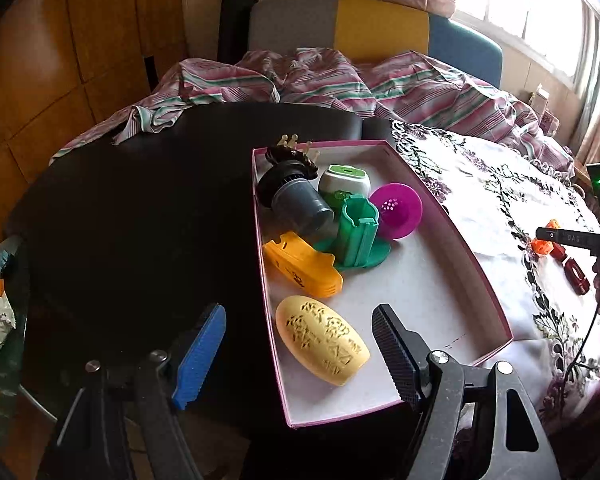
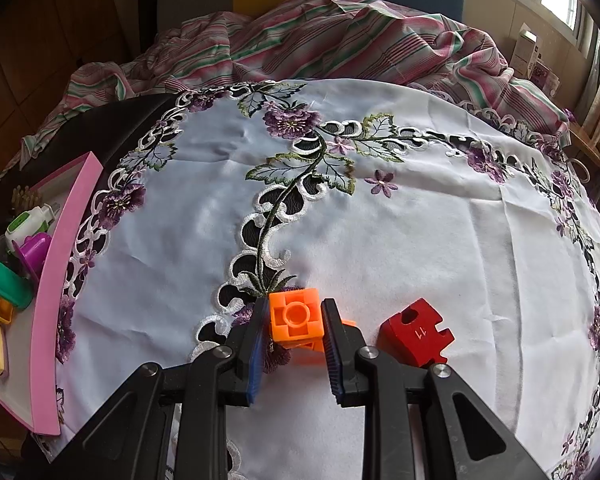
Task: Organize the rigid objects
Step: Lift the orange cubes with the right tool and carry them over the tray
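My right gripper (image 2: 296, 320) is shut on an orange cube block (image 2: 296, 316) just above the white embroidered cloth (image 2: 420, 220). A second orange piece (image 2: 350, 323) peeks out behind its right finger. A red puzzle-shaped block (image 2: 418, 334) lies on the cloth just right of it. My left gripper (image 1: 298, 352) is open and empty, hovering over the near end of the pink-rimmed box (image 1: 472, 258), above a yellow oval piece (image 1: 322, 338). The box also holds an orange piece (image 1: 302, 268), a green holder (image 1: 358, 236), a magenta funnel (image 1: 396, 210), a grey cylinder (image 1: 300, 206) and a white-green case (image 1: 344, 180).
The box sits on a black table (image 1: 140, 220), its right side on the cloth. In the left wrist view the right gripper (image 1: 568, 238) shows at far right, with the red block (image 1: 576, 276) below it. A striped bedsheet (image 2: 340, 32) lies behind. The box (image 2: 46, 300) stands at the left of the right wrist view.
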Available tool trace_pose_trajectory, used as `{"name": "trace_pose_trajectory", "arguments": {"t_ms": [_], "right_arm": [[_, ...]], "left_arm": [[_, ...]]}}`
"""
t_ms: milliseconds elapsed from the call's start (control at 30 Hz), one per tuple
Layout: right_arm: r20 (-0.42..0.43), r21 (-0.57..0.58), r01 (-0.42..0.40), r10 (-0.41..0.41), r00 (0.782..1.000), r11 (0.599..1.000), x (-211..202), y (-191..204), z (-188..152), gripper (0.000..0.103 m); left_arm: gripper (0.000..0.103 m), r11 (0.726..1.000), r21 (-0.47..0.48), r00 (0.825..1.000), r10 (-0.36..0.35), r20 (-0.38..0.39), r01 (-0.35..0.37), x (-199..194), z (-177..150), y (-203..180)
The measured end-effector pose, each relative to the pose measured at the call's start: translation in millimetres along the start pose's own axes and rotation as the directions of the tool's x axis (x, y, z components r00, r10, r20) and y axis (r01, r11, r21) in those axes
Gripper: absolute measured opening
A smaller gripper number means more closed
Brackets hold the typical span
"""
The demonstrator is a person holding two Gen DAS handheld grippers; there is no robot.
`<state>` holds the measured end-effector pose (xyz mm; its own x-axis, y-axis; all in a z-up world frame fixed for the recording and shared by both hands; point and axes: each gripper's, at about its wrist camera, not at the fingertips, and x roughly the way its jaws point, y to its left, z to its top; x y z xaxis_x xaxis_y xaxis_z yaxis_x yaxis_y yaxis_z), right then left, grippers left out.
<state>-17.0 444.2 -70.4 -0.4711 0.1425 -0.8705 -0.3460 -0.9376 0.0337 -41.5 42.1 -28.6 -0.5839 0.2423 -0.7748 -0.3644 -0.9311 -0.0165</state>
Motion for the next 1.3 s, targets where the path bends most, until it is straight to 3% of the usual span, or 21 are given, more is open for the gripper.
{"name": "trace_pose_trajectory", "arguments": {"t_ms": [333,933,1300], "right_arm": [[0.0,-0.02,-0.008,0.008,1.0,1.0,-0.8,6.7,-0.7,0.025],[-0.007,-0.02,-0.013,0.013,1.0,1.0,-3.3,15.2,-2.0,0.025],[0.032,-0.081,-0.135,0.138,0.99,0.988,-40.7,67.4,-8.7,0.025]], "left_arm": [[0.076,0.998,0.033,0.997,0.05,0.05,-0.052,-12.0,-2.3,-5.0],[0.076,1.0,0.0,0.999,0.031,0.044,-0.031,-12.4,-8.2,6.2],[0.076,0.999,-0.026,0.998,0.028,0.061,-0.026,-14.9,-9.2,15.7]]}}
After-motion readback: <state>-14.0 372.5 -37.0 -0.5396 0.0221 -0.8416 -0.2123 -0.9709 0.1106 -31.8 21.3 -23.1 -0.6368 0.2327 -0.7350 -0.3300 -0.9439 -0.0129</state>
